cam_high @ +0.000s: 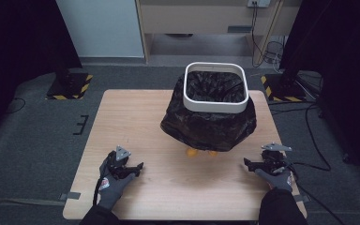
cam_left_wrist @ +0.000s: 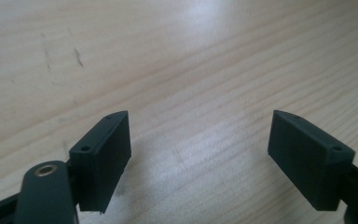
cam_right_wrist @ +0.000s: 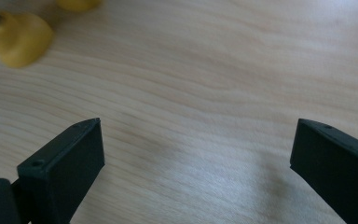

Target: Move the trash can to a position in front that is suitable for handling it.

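The bin (cam_high: 215, 87) stands at the far middle of the table (cam_high: 136, 122), a black bag (cam_high: 208, 124) draped inside it and bunched down over its sides. The white rim (cam_high: 215, 104) sits on top, and yellow feet (cam_high: 192, 152) peek out under the bag's near edge. Both grippers rest near the table's front edge — left gripper (cam_high: 138, 166) and right gripper (cam_high: 247, 163), well apart from the bin. Both have their jaws spread with nothing between them, bare wood below. Judging by this, the bag looks fitted but loose; any tidying or lifting is not begun. No brand, label or writing can be read — the 2 gripper views give none either.
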